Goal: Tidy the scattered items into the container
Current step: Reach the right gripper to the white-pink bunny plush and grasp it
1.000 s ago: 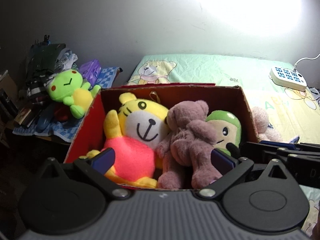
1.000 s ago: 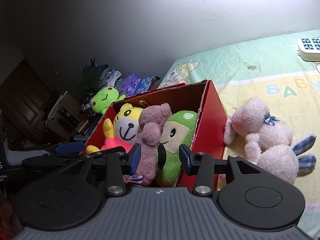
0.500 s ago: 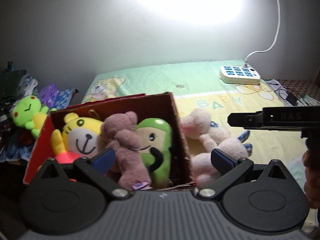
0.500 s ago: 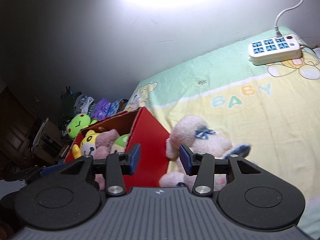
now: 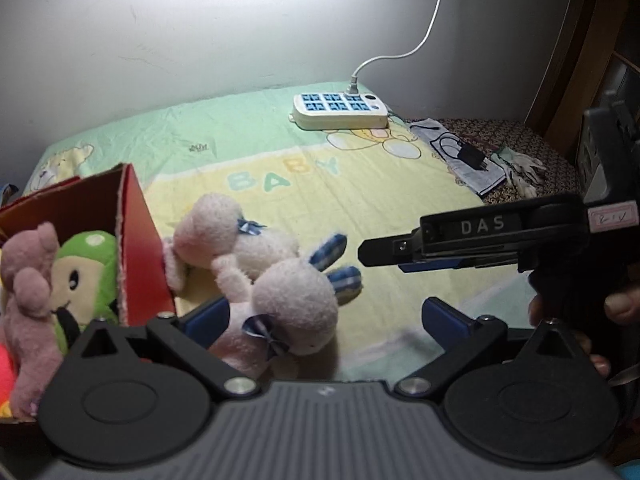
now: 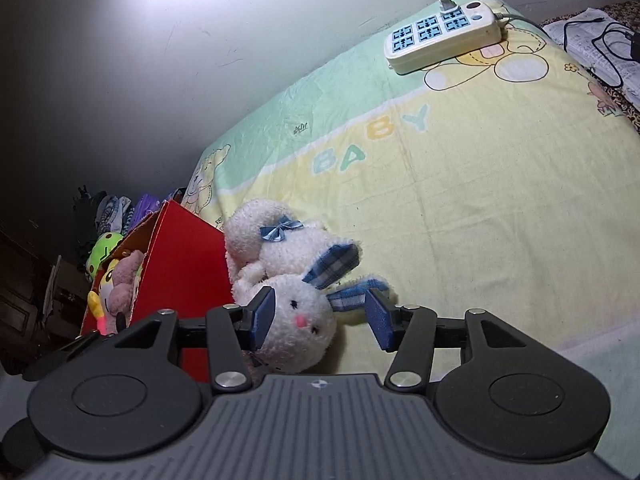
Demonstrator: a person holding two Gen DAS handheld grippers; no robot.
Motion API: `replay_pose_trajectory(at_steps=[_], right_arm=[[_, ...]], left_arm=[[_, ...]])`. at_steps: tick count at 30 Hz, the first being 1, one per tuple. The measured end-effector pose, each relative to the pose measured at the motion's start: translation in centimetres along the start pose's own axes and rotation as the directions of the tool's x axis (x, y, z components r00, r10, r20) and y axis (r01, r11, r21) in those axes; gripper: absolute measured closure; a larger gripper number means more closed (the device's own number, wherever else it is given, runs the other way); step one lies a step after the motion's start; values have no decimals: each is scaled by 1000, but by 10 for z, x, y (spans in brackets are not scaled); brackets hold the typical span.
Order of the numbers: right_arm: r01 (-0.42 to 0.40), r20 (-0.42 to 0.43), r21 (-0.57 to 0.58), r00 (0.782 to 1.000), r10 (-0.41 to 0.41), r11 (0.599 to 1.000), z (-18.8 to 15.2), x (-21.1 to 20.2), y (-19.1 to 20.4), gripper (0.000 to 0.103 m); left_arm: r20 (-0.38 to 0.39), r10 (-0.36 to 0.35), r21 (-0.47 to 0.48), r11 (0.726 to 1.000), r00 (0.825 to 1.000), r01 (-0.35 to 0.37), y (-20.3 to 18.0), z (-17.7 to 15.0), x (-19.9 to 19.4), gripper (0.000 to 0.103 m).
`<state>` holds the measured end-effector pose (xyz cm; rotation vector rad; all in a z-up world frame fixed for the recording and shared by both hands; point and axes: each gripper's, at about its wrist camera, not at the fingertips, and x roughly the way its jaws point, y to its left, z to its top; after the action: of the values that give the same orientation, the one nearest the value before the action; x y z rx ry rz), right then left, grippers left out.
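Right wrist: plush rabbit (image 6: 296,280) lies head toward camera, feet toward the wall.

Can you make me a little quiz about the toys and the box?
1. True or false: the white bunny is inside the red box.
2. What lies on the sheet by the wall? A) power strip B) ball C) book
3. The bunny's bows are what colour?

Key: 1 false, it lies beside the box; 2 A; 3 blue.
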<state>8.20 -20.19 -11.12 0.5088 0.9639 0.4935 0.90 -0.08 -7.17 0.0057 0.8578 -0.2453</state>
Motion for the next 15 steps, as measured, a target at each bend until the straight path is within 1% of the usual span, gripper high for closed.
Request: replay_pose_trajectory(at_steps=[2,4,6,11,13,15], right_arm=[[-17,-30,8,999,17,1000,2,4,-4,48],[-52,-77,30,996,54,998,3,11,-9,48],[-75,-105,57,991,80,996,4,17,-14,48],[-105,-129,92,985,116,990,11,33,-17,48],[-109,-132,109,984,123,988,15,40,-19,48],[-103,-140,127,983,121,986,18,48,-20,47]], left_arm=[[-35,3,-6,1000,999,-4,1,-3,14,1],[-52,15,3,1000,999,-15,3,-5,23,1],[-77,22,15,1000,997,-20,4,-6,32,1],[-156,-27,-42,999,987,20,13,-13,56,1],[-169,-21,-51,999,985,12,15,-16,62,1],[-170,-12,-31,1000,985,6,12,-17,63,1]])
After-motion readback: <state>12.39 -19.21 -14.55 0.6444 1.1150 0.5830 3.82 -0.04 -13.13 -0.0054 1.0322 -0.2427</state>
